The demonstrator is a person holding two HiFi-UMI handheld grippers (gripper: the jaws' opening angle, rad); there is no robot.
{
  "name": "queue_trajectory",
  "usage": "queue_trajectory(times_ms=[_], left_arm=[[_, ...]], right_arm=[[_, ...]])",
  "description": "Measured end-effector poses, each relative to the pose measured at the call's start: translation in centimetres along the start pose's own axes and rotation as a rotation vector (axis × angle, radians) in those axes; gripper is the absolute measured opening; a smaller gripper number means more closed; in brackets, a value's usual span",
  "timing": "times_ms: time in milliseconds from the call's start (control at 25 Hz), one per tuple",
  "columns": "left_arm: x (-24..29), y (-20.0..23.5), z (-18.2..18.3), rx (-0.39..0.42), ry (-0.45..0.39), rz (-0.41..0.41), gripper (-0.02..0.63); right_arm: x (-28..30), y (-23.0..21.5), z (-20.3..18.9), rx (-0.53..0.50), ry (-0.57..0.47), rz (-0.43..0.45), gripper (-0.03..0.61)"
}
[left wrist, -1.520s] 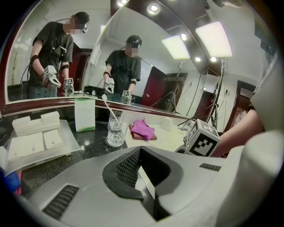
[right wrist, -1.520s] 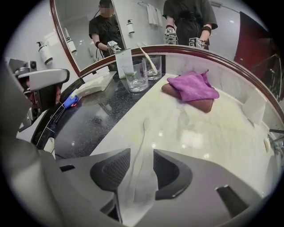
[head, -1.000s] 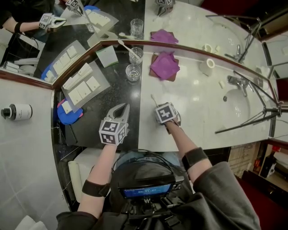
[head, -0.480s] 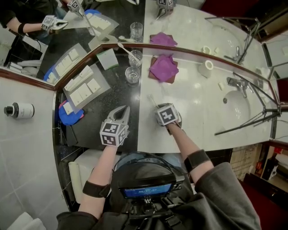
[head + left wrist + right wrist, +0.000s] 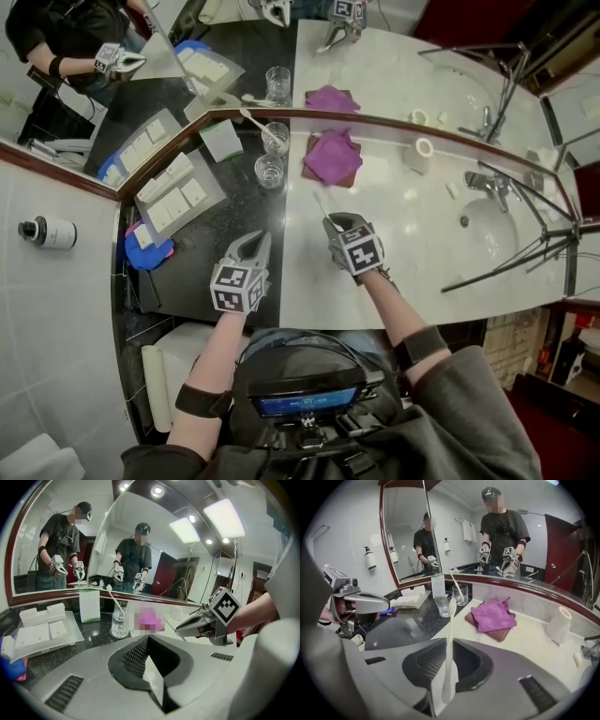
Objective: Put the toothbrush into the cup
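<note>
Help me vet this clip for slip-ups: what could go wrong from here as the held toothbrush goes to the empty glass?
1. The right gripper pinches the thin toothbrush near one end, with most of its length sticking out past the jaws, so it may pivot or slip.
2. The empty glass cup stands close to the second glass cup, which holds the other toothbrush. A misaimed tip could knock either glass.
</note>
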State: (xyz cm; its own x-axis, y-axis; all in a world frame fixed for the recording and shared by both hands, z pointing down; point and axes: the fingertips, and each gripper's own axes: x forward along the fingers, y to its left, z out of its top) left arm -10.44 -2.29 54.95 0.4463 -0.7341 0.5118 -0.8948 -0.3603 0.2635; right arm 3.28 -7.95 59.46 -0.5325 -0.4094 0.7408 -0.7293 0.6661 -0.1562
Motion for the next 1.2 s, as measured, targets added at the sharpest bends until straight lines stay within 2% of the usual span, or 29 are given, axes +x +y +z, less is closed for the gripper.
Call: queue_trajectory(times_ms=[200, 400, 840, 960, 1200], left_arm=[[-0.1, -1.4, 0.5, 0.008, -0.015, 0.014, 0.002], [-0.4, -2.8, 0.5, 0.014, -0.021, 0.028, 0.002], [-0.6, -4.7, -0.4, 0.018, -0.032, 0.058, 0.002], [-0.4, -4.1, -0.3, 0.012, -0.041, 0.074, 0.002], [0.7, -1.0, 1.6, -0.005, -0.09, 0.118, 0.002]], right_arm=[[-3.3, 0.1, 2.4, -0.045, -0.163, 0.026, 0.061], [-5.7, -0.8, 2.1, -0.065, -0.283, 0.037, 0.061], [-8.7, -1.0, 2.4, -0.029, -0.451, 0.07, 0.063], [-7.9, -0.1, 4.3, -0.05, -0.499, 0.11, 0.063], [-5.1, 1.6, 11.2, -0.076, -0.631, 0.2, 0.063]])
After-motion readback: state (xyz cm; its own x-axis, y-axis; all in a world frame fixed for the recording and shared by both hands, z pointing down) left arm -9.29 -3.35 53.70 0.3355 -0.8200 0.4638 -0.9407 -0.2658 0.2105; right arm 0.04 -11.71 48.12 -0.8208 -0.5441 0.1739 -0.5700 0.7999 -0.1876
